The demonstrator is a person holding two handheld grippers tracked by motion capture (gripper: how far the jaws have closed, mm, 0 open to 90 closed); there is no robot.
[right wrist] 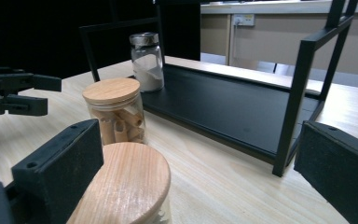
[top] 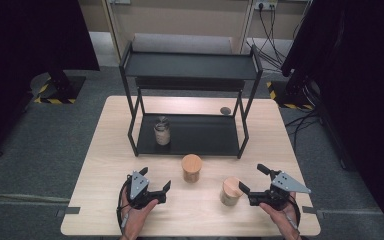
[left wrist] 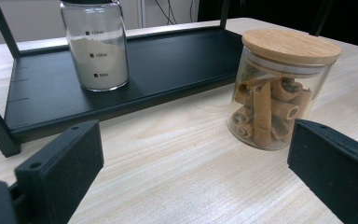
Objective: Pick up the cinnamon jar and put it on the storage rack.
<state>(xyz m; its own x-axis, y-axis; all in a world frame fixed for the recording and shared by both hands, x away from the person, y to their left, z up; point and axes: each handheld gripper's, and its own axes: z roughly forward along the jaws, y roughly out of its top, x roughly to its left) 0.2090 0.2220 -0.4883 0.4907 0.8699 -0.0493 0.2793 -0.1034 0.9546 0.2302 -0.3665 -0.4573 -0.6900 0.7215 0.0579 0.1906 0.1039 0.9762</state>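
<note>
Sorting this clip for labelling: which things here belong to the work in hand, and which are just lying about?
In play:
- right gripper, open, jaws either side of the near wooden-lidded glass jar
- left gripper, open, facing the wooden-lidded glass jar of brown rolled sticks
- black metal two-tier shelf, probably

Lying about:
- small dark round object on the light wooden table
- metal-lidded glass jar of white powder
</note>
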